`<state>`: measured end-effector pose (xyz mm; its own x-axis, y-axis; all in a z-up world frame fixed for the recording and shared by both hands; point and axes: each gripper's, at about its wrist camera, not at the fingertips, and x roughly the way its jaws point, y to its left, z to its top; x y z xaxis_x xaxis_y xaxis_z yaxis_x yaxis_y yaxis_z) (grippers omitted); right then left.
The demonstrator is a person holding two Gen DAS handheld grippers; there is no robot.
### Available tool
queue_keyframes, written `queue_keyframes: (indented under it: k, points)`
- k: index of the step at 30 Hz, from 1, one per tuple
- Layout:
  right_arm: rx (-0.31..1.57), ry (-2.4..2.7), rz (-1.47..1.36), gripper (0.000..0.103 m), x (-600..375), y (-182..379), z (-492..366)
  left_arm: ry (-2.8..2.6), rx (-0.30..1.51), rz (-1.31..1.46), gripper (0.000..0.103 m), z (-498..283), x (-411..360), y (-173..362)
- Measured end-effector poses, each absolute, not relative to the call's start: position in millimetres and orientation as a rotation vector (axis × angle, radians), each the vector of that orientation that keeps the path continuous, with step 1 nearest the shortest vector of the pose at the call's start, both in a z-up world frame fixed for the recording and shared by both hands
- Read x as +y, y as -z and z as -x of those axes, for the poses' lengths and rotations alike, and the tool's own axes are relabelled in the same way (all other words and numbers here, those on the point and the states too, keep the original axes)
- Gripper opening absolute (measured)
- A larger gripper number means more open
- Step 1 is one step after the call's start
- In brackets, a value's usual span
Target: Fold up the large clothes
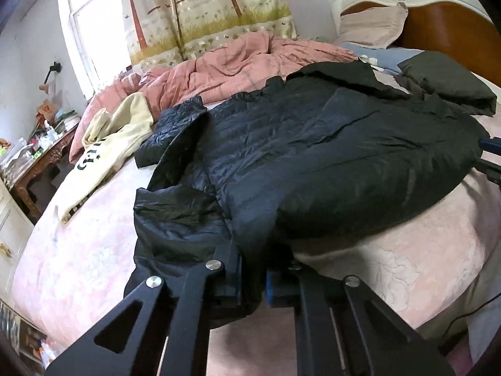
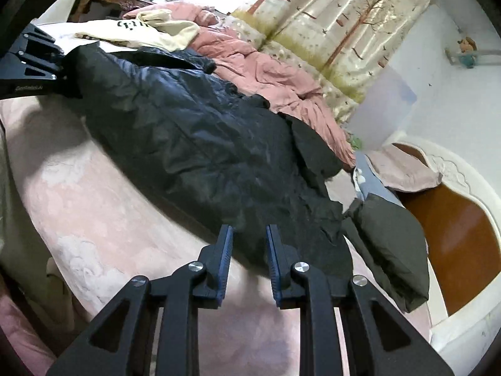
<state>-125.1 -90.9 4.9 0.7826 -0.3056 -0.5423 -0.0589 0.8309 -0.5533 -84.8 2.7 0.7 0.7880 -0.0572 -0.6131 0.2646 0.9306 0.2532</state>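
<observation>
The black jacket (image 1: 313, 156), spread across the near side of the bed (image 1: 94, 250), is gripped at its near hem by the left gripper (image 1: 253, 285) while the right gripper (image 2: 249, 263) is held unclenched beside the edge, so a second grasp is judged needed before folding.

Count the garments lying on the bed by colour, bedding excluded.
Black, 2: large black puffer jacket, folded black padded garment
Cream, 1: cream sweatshirt with black lettering
Total: 3
</observation>
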Motion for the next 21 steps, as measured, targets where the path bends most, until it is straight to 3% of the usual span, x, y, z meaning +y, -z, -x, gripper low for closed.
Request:
queue_keyframes:
  k: [8,15,21]
  points:
    - [0.671,0.180,0.622,0.022,-90,4,112,0.169,0.656,-0.362,0.012,87,1,6]
    - [0.463,0.226,0.585,0.022,-84,-22,137,0.190,0.629,-0.284,0.028,90,12,-2]
    - [0.469,0.128,0.388,0.024,-104,-54,139,0.202,0.630,-0.231,0.035,89,21,-13]
